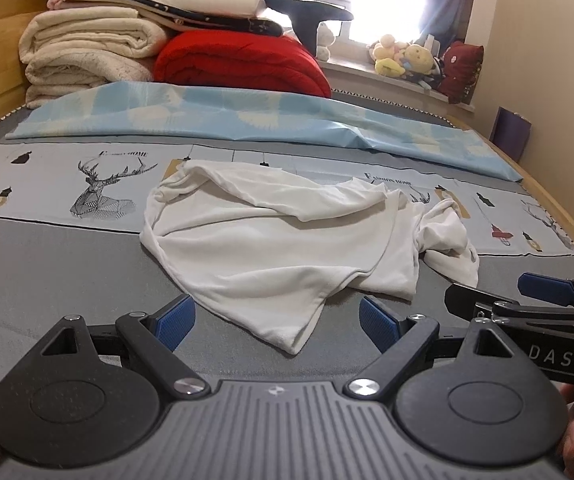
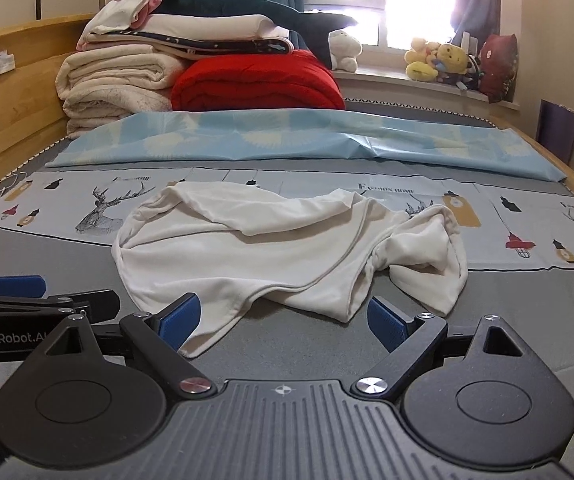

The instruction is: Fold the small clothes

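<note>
A small white garment point(image 1: 283, 240) lies crumpled on the grey bed sheet point(image 1: 47, 264), one sleeve bunched at its right side. In the right wrist view the same garment point(image 2: 271, 248) spreads across the middle. My left gripper point(image 1: 277, 326) is open, its blue pads either side of the garment's near corner, slightly above it. My right gripper point(image 2: 283, 322) is open too, just short of the garment's near hem. Each gripper shows at the edge of the other's view: the right gripper point(image 1: 527, 300) in the left wrist view, the left gripper point(image 2: 27, 296) in the right wrist view.
A light blue cloth point(image 1: 247, 120) lies across the bed behind the garment. Folded blankets and a red quilt point(image 1: 243, 64) are stacked at the head. A wooden bed frame point(image 2: 15, 112) runs along the left. Soft toys point(image 2: 443, 60) sit on the windowsill. Grey sheet lies bare in front.
</note>
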`<action>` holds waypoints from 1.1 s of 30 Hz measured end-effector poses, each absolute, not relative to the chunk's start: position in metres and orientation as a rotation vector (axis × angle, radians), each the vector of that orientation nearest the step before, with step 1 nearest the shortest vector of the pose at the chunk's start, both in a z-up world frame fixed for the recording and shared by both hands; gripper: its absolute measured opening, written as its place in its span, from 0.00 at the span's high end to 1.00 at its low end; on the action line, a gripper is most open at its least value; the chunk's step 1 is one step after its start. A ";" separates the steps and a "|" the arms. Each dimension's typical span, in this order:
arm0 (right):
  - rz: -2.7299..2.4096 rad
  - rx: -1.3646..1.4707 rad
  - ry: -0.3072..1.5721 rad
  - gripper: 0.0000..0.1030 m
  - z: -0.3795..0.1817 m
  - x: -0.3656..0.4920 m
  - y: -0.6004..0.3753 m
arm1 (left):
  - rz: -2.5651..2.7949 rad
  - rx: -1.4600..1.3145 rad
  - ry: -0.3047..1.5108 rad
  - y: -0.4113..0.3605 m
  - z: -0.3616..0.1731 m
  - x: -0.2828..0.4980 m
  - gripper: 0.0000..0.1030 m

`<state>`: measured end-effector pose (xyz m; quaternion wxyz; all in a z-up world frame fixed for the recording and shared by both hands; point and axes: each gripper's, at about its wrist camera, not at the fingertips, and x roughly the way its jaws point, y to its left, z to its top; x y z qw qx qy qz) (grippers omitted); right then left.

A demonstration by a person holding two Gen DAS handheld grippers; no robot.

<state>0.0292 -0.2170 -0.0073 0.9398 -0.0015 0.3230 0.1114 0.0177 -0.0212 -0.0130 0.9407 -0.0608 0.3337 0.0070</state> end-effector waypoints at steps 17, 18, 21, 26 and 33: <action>0.225 -0.006 0.666 0.12 -0.009 0.031 -0.216 | 0.019 -0.117 0.685 -0.023 -0.014 0.019 0.11; 0.225 -0.006 0.666 0.12 -0.009 0.031 -0.216 | 0.019 -0.117 0.686 -0.023 -0.014 0.019 0.11; 0.225 -0.007 0.665 0.12 -0.009 0.030 -0.216 | 0.020 -0.116 0.686 -0.022 -0.015 0.019 0.11; 0.225 -0.006 0.665 0.12 -0.009 0.031 -0.216 | 0.022 -0.117 0.687 -0.023 -0.015 0.019 0.11; 0.225 -0.006 0.667 0.12 -0.009 0.031 -0.216 | 0.022 -0.118 0.687 -0.023 -0.015 0.019 0.11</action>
